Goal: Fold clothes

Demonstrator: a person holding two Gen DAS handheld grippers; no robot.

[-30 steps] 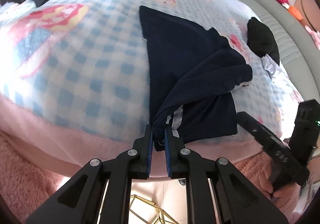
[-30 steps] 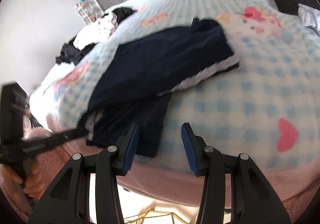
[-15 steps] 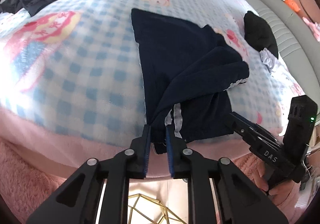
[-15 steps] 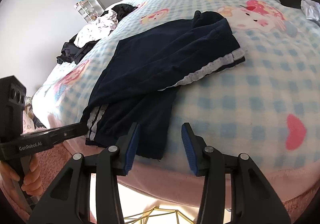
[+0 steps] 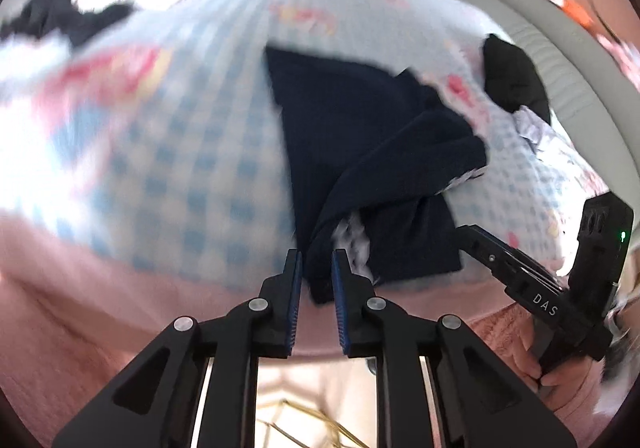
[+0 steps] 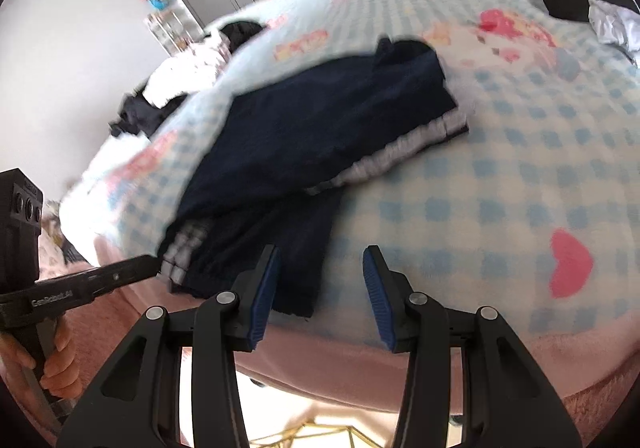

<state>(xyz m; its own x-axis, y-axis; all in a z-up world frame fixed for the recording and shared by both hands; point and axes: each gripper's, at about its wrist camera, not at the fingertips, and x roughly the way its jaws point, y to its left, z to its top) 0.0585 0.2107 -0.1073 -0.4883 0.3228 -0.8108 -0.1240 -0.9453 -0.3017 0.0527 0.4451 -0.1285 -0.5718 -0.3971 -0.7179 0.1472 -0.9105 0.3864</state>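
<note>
Navy garment lies on the bed, its long axis running away from the left tool, whose parting blue pads have the near waistband corner between them, seemingly gripped. Right tool, tilted downward, hovers unclenched and empty, with the garment's near hem just ahead-left of it.
</note>
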